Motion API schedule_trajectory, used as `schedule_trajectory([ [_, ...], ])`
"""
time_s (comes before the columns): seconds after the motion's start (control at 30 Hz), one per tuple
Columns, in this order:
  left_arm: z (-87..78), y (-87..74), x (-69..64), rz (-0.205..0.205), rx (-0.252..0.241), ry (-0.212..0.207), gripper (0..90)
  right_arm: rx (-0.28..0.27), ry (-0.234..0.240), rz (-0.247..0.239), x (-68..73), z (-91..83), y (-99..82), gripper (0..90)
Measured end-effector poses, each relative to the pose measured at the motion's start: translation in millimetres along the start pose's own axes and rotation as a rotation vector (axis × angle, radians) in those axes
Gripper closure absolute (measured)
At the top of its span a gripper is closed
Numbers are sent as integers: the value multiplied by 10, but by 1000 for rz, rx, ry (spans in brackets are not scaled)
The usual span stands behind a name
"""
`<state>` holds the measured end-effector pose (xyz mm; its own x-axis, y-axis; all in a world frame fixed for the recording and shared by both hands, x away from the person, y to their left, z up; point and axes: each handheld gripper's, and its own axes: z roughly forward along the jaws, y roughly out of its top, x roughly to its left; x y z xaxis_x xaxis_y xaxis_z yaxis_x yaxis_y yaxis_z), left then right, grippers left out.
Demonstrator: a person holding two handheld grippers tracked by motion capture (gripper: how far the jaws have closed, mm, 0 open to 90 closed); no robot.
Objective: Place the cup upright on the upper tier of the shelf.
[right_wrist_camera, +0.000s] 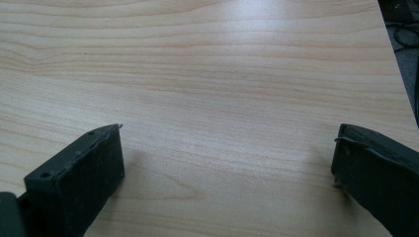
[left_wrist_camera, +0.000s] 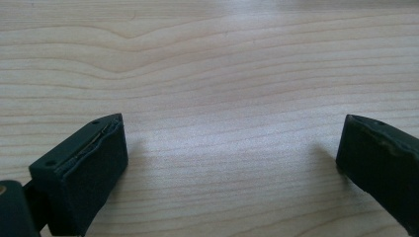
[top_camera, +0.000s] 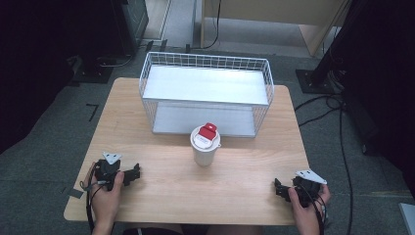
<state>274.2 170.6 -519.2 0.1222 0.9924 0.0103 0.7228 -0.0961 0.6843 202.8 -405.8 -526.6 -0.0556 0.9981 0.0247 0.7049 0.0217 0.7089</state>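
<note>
Both grippers idle with jaws spread wide and empty: left gripper [top_camera: 131,175] near the table's [top_camera: 161,186] front-left corner, right gripper [top_camera: 280,188] near the front-right corner, each resting low on bare wood. White cup [top_camera: 204,149] with red-tabbed lid stands upright mid-table, just in front of the wire shelf rack [top_camera: 205,73] at the back edge, untouched. My read: nothing started, with approach, grasp and any placing all left.

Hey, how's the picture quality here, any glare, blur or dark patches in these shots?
High view: the table is evenly lit while the floor corners fall into deep shadow, and the cup looks slightly soft. Left gripper view: pale glare across the wood, and the left hand-held gripper is blurred, casting soft shadows. Right gripper view: glare near the top, and the right hand-held gripper is likewise out of focus.
</note>
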Motion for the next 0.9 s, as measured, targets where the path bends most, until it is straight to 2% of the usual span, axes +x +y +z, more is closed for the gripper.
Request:
schedule_trajectory([
  [0.3,0,-1,-1,-1,-1,0,0,-2,-8,9,9,5,3,0],
  [0.37,0,-1,-1,-1,-1,0,0,-8,-24,14,27,5,4,0],
  [0.4,0,-1,-1,-1,0,0,0,-1,-64,22,58,-10,13,0],
  [0.47,0,-1,-1,-1,0,0,0,7,-73,24,71,-21,26,0],
  [0.6,0,-1,-1,-1,0,0,0,-13,-101,32,115,-66,93,0],
  [0.7,0,-1,-1,-1,-1,0,0,-27,-79,47,138,-92,151,0],
  [0.9,0,-1,-1,-1,0,0,0,-25,-46,14,264,-107,255,0],
])
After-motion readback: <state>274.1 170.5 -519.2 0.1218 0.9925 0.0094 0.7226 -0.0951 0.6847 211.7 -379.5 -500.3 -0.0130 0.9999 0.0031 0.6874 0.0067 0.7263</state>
